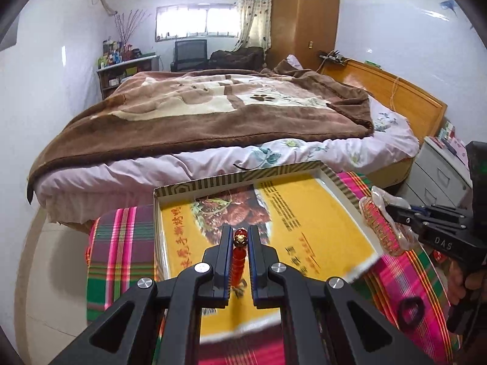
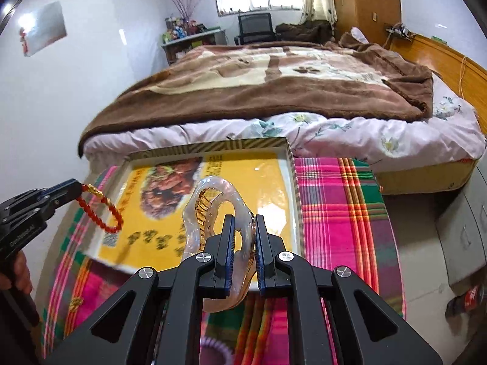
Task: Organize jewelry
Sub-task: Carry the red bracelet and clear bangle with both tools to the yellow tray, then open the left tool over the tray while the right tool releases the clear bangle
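Red cord bracelet (image 2: 99, 210) pinched in our left gripper (image 1: 239, 240), hair claw (image 2: 213, 213) clamped in the right gripper (image 2: 242, 237); we lower both inside the tray (image 2: 290, 164) rim before letting go

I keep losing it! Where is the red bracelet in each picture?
Left wrist view: the red bracelet is bottom centre, pinched in the left gripper.
Right wrist view: the bracelet hangs at the left edge from that gripper.
Shared landmark: the yellow-lined box.
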### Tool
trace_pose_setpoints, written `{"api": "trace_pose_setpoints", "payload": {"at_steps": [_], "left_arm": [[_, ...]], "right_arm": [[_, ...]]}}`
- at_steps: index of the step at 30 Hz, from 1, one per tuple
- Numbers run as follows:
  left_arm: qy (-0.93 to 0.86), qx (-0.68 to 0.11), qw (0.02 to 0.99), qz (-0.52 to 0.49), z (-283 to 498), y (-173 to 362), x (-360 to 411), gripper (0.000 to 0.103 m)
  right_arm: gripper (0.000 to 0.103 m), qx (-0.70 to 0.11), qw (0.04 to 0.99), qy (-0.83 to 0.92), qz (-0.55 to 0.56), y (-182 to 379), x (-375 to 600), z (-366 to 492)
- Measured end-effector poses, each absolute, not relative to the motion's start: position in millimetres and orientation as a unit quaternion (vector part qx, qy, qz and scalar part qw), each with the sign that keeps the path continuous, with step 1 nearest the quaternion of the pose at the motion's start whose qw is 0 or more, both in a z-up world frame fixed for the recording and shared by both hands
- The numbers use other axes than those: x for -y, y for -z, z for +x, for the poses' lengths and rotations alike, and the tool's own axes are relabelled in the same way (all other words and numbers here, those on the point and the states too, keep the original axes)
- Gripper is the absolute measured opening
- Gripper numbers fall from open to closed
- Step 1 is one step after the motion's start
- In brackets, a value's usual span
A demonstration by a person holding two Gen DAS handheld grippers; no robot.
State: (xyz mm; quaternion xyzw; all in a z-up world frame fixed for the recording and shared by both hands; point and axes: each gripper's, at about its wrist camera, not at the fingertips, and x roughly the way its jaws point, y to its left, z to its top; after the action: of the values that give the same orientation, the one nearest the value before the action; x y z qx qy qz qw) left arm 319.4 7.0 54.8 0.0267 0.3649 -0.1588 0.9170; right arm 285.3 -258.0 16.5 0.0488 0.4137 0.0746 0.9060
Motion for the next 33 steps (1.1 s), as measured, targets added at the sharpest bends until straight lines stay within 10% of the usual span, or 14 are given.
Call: {"api": "trace_pose_setpoints", "payload": {"at_steps": [24,29,33], "left_arm": [[0.098,-0.441,0.892,0.022,379,24,-20,0.011],[0.100,-0.440,0.892,0.018,378,22,-20,0.056],[0.100,-0.437,0.894,0.014,372,17,-21,0.057]], "right_arm": [[0.013,-0.485,0.874,-0.023,0.016,43,264,356],[0.021,-0.483,0.875,-0.032,0.021,44,264,354],[0.033,-0.475,0.879,-0.038,0.028,36,265,348]]}}
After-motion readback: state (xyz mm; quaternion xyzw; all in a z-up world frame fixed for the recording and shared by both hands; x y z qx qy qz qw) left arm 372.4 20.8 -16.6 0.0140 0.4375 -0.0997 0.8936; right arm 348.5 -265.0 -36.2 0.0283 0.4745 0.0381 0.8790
